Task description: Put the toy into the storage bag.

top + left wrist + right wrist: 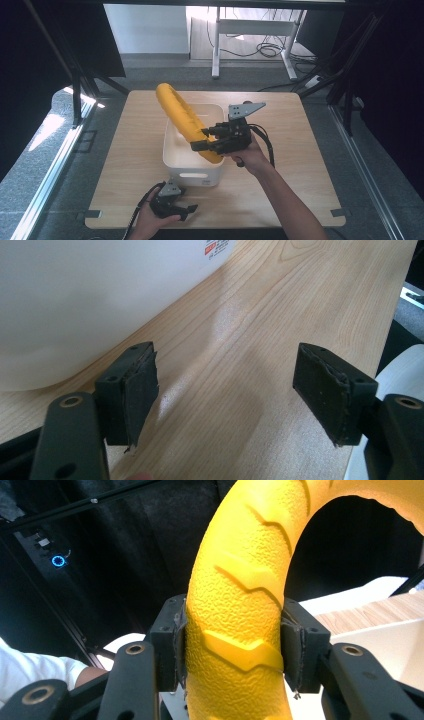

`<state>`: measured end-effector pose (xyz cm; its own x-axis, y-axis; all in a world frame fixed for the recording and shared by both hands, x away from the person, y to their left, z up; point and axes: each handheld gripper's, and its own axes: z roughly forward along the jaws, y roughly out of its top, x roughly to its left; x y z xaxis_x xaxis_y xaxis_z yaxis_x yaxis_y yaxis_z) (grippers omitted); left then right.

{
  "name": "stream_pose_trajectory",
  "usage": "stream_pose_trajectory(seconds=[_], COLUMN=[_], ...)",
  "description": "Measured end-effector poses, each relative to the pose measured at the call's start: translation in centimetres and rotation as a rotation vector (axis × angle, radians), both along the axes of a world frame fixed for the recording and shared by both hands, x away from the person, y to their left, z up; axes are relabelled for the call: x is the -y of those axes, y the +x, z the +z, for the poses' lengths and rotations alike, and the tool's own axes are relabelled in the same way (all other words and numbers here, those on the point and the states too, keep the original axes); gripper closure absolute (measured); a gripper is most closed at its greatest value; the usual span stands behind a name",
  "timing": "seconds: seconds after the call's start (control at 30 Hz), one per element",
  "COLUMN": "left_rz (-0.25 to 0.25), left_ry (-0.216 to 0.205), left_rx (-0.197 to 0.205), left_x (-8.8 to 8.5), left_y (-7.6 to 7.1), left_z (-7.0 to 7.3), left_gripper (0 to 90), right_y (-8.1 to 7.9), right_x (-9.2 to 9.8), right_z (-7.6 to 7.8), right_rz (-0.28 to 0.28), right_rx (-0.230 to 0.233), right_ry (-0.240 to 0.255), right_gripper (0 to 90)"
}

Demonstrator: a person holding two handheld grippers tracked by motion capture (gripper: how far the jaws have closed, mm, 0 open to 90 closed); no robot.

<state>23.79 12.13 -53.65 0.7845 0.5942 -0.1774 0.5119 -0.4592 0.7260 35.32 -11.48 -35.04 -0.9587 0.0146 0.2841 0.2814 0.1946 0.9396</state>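
1. Ring (182, 120): a yellow, ridged ring, seen edge-on in the high view, tilted with its lower end down inside the bin (175, 154) and its upper end leaning up and back past the bin's far-left rim.
2. Bin: white, with a handle slot in its near wall, standing mid-tabletop (300, 150); whether it holds anything besides the ring's lower part cannot be told.
3. Right claw (202, 140): closed on the ring's lower part over the bin; in the right gripper view both pads (172, 647) press its textured sides.
4. Left claw (187, 210): wide open and holding nothing, low at the tabletop's near edge, just in front of the bin's near wall.
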Motion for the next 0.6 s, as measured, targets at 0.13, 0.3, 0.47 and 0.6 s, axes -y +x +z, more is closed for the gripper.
stream_pose_trajectory(seconds=[0.13,0.3,0.47,0.6], left_rz=[-0.001,-0.003,0.0,-0.003], left_ry=[0.0,0.002,0.0,0.002], left_rx=[-0.001,-0.001,-0.003,-0.005], left_x=[0.0,0.0,0.1,0.2], left_y=[0.0,0.0,0.0,-0.1], left_z=[0.0,0.0,0.0,-0.1], left_gripper=[26.1,26.1,26.1,26.0], right_y=[0.3,0.8,1.0,1.2], right_x=[0.0,0.0,0.0,0.1], right_z=[-0.5,-1.2,-2.2,-2.7], right_rz=[-0.007,-0.016,-0.013,-0.016], right_rx=[-0.01,-0.025,-0.021,-0.029], right_ry=[-0.015,-0.025,-0.049,-0.058], right_gripper=[51.3,51.2,50.2,50.1])
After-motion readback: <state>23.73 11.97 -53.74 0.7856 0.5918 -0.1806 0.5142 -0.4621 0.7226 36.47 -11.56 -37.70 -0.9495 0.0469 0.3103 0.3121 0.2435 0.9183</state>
